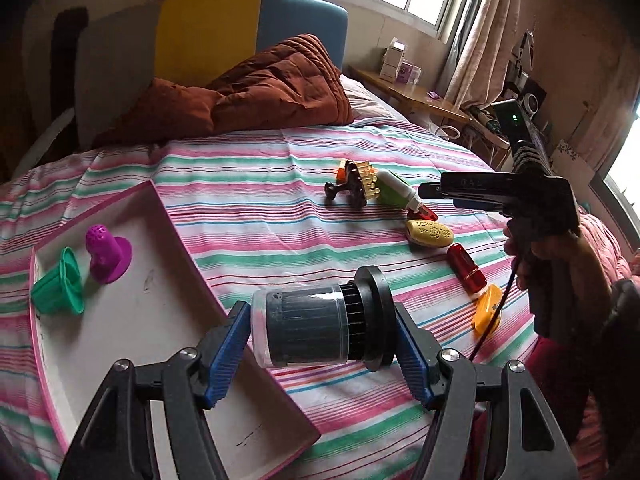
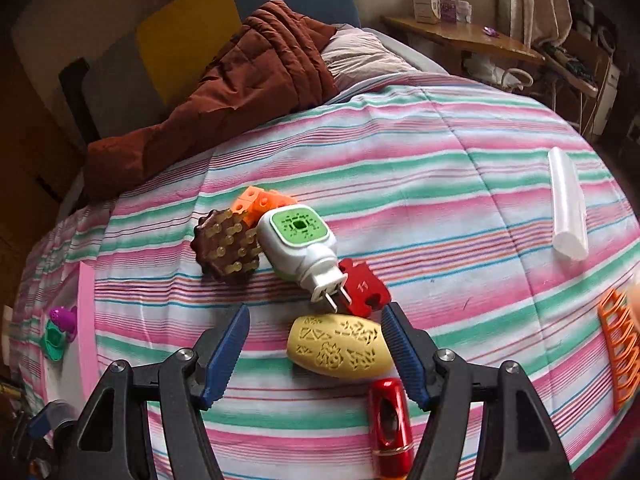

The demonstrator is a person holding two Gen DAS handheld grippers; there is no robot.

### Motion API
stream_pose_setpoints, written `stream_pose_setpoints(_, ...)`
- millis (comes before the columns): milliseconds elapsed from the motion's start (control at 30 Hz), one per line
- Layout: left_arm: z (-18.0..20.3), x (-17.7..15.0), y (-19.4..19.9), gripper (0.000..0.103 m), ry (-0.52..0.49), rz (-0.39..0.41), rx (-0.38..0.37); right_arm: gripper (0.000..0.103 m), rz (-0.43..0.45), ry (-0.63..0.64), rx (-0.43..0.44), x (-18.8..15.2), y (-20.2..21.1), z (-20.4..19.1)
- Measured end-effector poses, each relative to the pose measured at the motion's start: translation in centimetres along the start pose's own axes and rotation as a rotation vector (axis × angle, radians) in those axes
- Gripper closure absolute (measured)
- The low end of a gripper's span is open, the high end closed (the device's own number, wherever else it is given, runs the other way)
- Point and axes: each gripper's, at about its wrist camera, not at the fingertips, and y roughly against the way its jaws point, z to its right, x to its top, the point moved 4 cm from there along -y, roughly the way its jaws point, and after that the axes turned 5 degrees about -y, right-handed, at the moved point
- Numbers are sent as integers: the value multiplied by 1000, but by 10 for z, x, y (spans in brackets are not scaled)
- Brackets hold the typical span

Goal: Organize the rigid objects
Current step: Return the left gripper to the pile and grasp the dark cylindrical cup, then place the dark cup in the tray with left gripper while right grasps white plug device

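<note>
My left gripper (image 1: 322, 330) is shut on a clear jar with a black lid (image 1: 308, 326), held on its side over the right edge of a white tray with a pink rim (image 1: 160, 200). In the tray stand a green cup (image 1: 60, 288) and a purple piece (image 1: 106, 254). My right gripper (image 2: 316, 344) is open over the striped bed, its fingers on either side of a yellow oval piece (image 2: 340, 346). Just beyond lie a red flat piece (image 2: 364, 288), a white-and-green plug-in device (image 2: 298, 246), a brown studded piece (image 2: 226, 246) and an orange block (image 2: 258, 204). A red capsule (image 2: 390, 426) lies under the right finger.
A brown quilt (image 1: 240, 92) is heaped at the head of the bed. A white tube (image 2: 566, 204) and an orange lattice piece (image 2: 620, 344) lie at the right. An orange-yellow piece (image 1: 488, 308) lies near the bed's edge. A wooden desk (image 1: 408, 88) stands by the window.
</note>
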Motion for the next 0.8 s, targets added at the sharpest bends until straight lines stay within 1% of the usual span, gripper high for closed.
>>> stream_pose_setpoints(67,-9,-4,6,34,27,2,1,34,-6,61,-27,11,-8,-6)
stream_pose_setpoints(200,-23,-10,15,34,66,6,8,34,-64,185,-84,27,-37,-21)
stream_pose_setpoints(333,-34,-15,19,34,101,1,15,34,-117,237,-96,34,-64,-31)
stream_pose_setpoints(367,-36,-17,19,34,108,-2,17,36,-127,235,-90,35,-70,-33)
stream_pose_setpoints(433,-39,-20,19,34,119,-6,21,48,-132,217,-57,35,-72,-36)
stream_pose_setpoints(500,-41,-24,20,34,126,-10,20,49,-140,216,1,30,-70,-44)
stream_pose_setpoints(533,-41,-25,20,34,129,-12,20,49,-142,237,21,25,-68,-51)
stream_pose_setpoints(600,-42,-28,21,34,134,-15,21,49,-158,310,34,8,-66,-67)
stream_pose_setpoints(667,-42,-30,23,34,137,-15,22,49,-147,380,34,-7,-60,-81)
stream_pose_setpoints(800,-44,-34,28,34,143,-7,28,49,-177,424,76,-31,-50,-98)
